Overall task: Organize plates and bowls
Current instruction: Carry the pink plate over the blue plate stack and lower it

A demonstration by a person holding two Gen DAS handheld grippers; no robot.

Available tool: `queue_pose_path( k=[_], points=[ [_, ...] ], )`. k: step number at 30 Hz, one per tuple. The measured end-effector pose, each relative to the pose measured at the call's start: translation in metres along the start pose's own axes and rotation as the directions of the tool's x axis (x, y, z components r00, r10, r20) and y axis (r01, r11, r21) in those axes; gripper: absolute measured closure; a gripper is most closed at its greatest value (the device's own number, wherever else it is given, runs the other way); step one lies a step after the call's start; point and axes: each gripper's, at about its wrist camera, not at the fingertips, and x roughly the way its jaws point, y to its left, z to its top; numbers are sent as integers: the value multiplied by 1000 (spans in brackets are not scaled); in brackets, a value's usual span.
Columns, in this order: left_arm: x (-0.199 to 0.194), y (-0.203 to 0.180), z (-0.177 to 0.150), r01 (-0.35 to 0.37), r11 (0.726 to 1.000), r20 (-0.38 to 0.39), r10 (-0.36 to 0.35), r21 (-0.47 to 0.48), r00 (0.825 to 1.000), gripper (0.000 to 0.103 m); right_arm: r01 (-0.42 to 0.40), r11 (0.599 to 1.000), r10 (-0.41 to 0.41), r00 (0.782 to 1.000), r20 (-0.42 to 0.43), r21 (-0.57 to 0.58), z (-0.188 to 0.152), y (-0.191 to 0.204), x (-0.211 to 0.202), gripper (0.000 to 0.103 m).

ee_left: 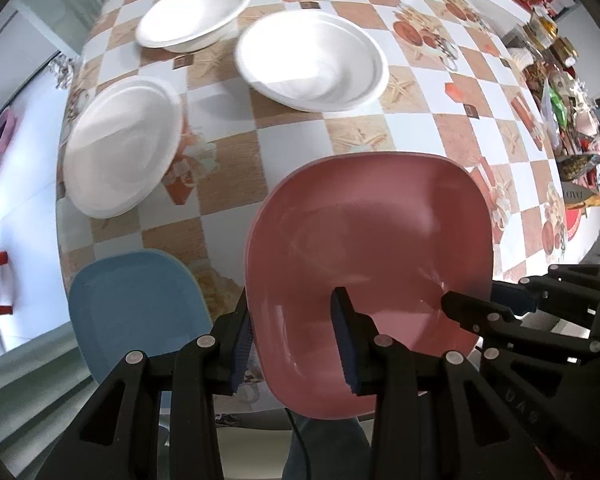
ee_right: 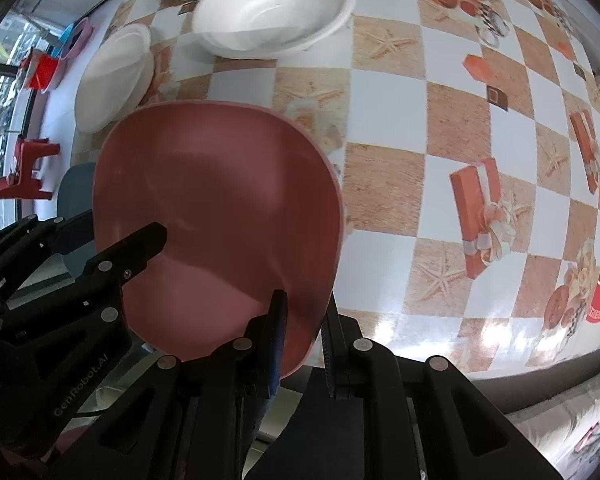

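Pink plate (ee_left: 364, 240) clamped at opposite rims between left gripper (ee_left: 296, 336) and right gripper (ee_right: 304, 344).

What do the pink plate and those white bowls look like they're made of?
Pink plate: likely plastic or melamine, with a smooth, semi-gloss surface showing soft reflections, a thin rim and uniform colour. White bowls: probably moulded paper pulp or foam disposables, matte and slightly chalky, with thin rolled rims and no shine. Neither can be confirmed by look alone.
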Motion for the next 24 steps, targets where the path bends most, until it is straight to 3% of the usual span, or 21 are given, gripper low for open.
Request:
queue_pose_path(
  k=[24],
  points=[
    [-25,59,-19,6,989,72,5,-149,997,62,48,986,-43,998,34,-160,1,47,-16,85]
  ],
)
